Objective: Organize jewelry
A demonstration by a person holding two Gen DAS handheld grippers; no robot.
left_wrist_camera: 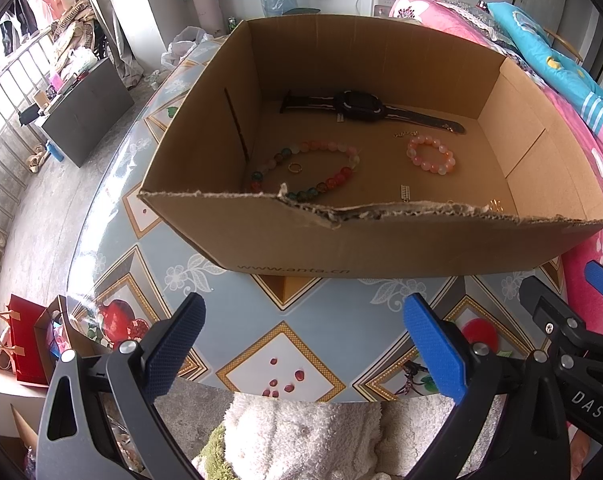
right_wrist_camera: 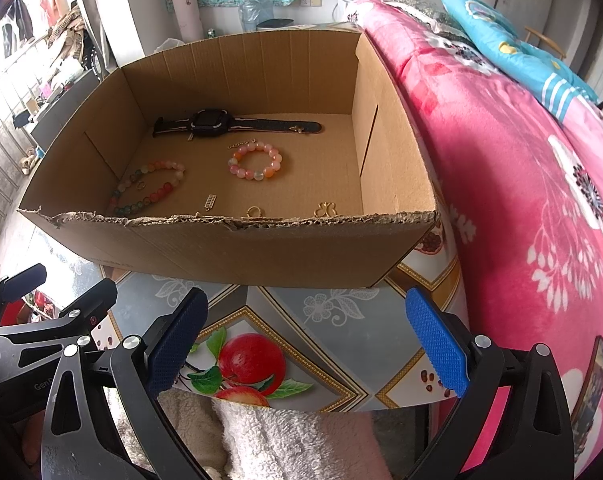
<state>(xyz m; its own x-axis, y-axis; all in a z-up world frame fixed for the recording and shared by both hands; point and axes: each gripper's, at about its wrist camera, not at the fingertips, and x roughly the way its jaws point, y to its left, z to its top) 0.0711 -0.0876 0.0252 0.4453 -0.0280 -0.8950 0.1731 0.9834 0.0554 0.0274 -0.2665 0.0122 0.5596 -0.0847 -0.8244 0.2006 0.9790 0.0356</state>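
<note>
Holding both grippers (left_wrist_camera: pixel 301 344) (right_wrist_camera: pixel 307 342) spread wide and empty before the box (left_wrist_camera: pixel 381 248), we judge reaching inside for the watch (left_wrist_camera: pixel 361 106) comes next.

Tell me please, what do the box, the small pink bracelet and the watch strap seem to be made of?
The box looks like plain brown corrugated cardboard, matte: its torn front rim shows frayed paper layers. The small pink bracelet looks like glossy translucent beads, glass or polished stone; which one cannot be told. The watch strap looks like dark, matte rubber or silicone, though this is uncertain.
</note>
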